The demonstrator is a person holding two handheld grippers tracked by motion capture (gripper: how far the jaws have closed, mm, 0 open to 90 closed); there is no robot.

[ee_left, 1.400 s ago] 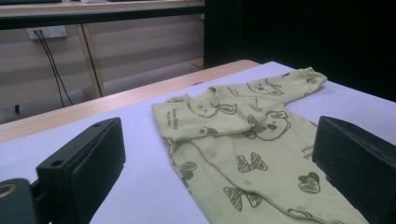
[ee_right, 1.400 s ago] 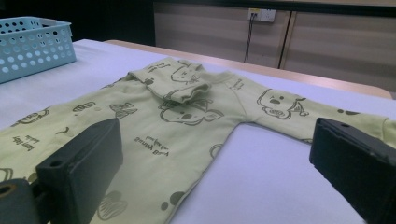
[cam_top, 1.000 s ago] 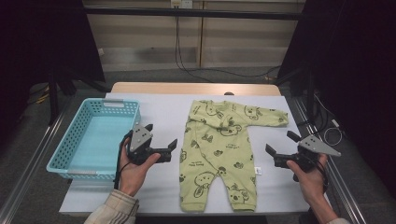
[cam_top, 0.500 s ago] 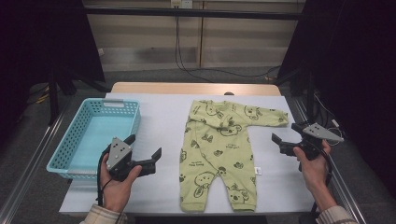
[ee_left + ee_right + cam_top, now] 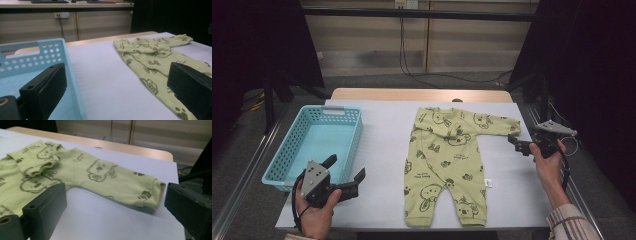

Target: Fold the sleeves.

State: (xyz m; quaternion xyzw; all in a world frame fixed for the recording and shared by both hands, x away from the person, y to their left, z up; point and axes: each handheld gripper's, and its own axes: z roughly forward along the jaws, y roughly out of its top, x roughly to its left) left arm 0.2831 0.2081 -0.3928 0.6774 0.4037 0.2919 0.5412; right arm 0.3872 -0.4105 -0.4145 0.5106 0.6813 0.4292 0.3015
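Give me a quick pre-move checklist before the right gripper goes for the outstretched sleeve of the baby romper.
1. Right gripper open: ok, jaws wide apart in the right gripper view.
2. Sleeve cuff between and ahead of the jaws: ok, not yet touched.
3. Romper lying flat on the table: mostly ok; the other sleeve is folded over the chest.
4. Left gripper open and off the cloth: ok, near the table's front edge.
5. Basket ready: ok, nothing inside.
6. Cable snagging: cannot tell.
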